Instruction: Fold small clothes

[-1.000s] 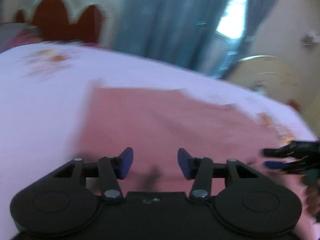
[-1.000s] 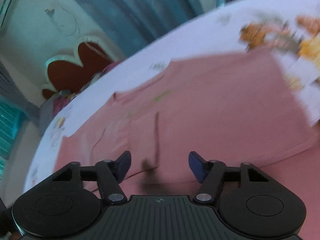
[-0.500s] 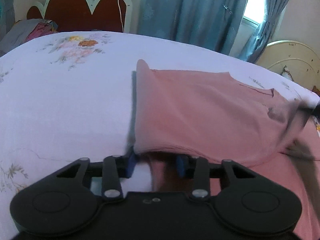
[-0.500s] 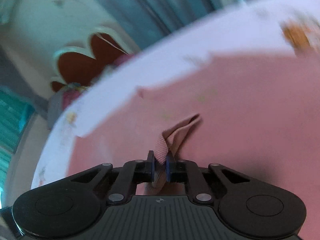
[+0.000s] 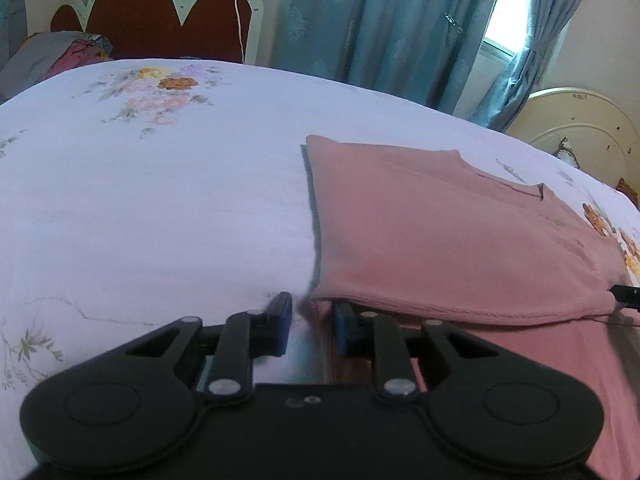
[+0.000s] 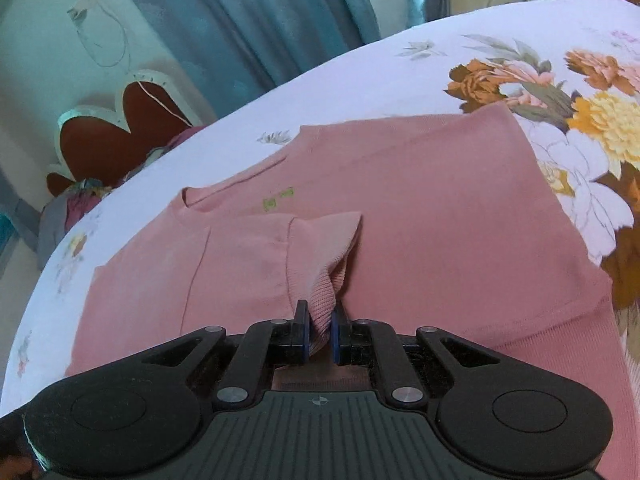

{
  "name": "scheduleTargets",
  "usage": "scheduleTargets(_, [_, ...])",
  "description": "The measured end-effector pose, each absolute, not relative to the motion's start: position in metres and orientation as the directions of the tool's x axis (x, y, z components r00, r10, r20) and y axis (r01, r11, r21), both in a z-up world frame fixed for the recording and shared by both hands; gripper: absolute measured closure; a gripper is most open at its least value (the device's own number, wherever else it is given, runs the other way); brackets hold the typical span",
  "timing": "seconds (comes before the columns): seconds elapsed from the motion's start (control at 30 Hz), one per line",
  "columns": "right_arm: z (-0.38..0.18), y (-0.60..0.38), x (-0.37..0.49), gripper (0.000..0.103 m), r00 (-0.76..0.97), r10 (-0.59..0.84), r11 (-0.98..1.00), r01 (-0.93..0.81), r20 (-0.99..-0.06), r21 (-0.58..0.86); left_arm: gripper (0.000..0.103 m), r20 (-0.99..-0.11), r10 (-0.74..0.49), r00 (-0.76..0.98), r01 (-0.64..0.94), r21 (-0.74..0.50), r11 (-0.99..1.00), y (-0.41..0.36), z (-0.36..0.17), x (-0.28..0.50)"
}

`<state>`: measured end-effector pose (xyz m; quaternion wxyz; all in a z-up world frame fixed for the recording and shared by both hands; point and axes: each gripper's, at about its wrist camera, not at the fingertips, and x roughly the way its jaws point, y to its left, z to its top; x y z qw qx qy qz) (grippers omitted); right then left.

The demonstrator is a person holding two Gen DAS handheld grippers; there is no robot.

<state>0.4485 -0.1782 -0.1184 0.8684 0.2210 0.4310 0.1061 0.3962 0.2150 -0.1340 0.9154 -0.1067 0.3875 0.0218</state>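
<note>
- Right wrist view: my right claw (image 6: 319, 338) pinches a ribbed edge of the pink shirt (image 6: 420, 216) lying on the floral bedsheet (image 6: 360, 76); its green print (image 6: 278, 198) is unreadable.
- My left claw (image 5: 310, 326) has been closing around the shirt's folded corner.

A plain pink shirt (image 6: 420, 208) lies on a pale lilac bedsheet (image 5: 160, 200) printed with orange, yellow and pink flowers.

The 2 wrist views look down, slantwise and close, along each gripper over the bed (image 5: 160, 208); both share the pink shirt (image 5: 440, 232) and headboard (image 5: 160, 20).
</note>
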Motion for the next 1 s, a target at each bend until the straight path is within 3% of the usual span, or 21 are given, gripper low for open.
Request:
scheduleTargets(0.5, [-0.122,-0.176,0.444,0.093,0.601,0.326,0.892,0.059,-0.730,0.447,0.078,-0.726,-0.078,0.683,-0.091,-0.191,0.977,0.222,-0.132,0.397])
scheduleTargets(0.6, [-0.103,-0.182,0.434,0.055,0.657,0.212,0.923,0.110,-0.724,0.369,0.068,-0.688,-0.131,0.714,-0.081,-0.267,0.960,0.234,-0.120,0.381])
scheduleTargets(0.67, [-0.091,-0.185,0.430,0.055,0.681,0.249,0.918,0.061,-0.688,0.392,0.049,-0.607,-0.156,0.779,-0.046,-0.303,0.952,0.235,-0.106,0.366])
scheduleTargets(0.73, [-0.086,-0.176,0.434,0.057,0.679,0.278,0.921,0.013,-0.679,0.389,0.047,-0.562,-0.188,0.805,-0.005,-0.323,0.946,0.225,-0.101,0.367])
scheduleTargets(0.77, [-0.088,-0.168,0.437,0.064,0.670,0.291,0.923,-0.009,-0.683,0.385,0.047,-0.562,-0.209,0.800,0.012,-0.334,0.942,0.220,-0.103,0.371])
scheduleTargets(0.8, [-0.092,-0.160,0.442,0.076,0.647,0.312,0.920,-0.022,-0.696,0.392,0.047,-0.582,-0.225,0.781,0.022,-0.335,0.942,0.212,-0.107,0.379])
scheduleTargets(0.83, [-0.097,-0.154,0.445,0.081,0.626,0.325,0.918,-0.027,-0.709,0.397,0.047,-0.612,-0.222,0.759,0.021,-0.318,0.948,0.205,-0.113,0.385])
scheduleTargets(0.9, [-0.112,-0.144,0.451,0.081,0.576,0.288,0.936,0.000,-0.765,0.352,0.048,-0.708,-0.201,0.677,0.002,-0.271,0.963,0.196,-0.132,0.399])
scheduleTargets(1.0, [-0.109,-0.150,0.453,0.081,0.580,0.295,0.932,0.002,-0.760,0.363,0.046,-0.717,-0.208,0.665,0.012,-0.269,0.963,0.196,-0.127,0.399])
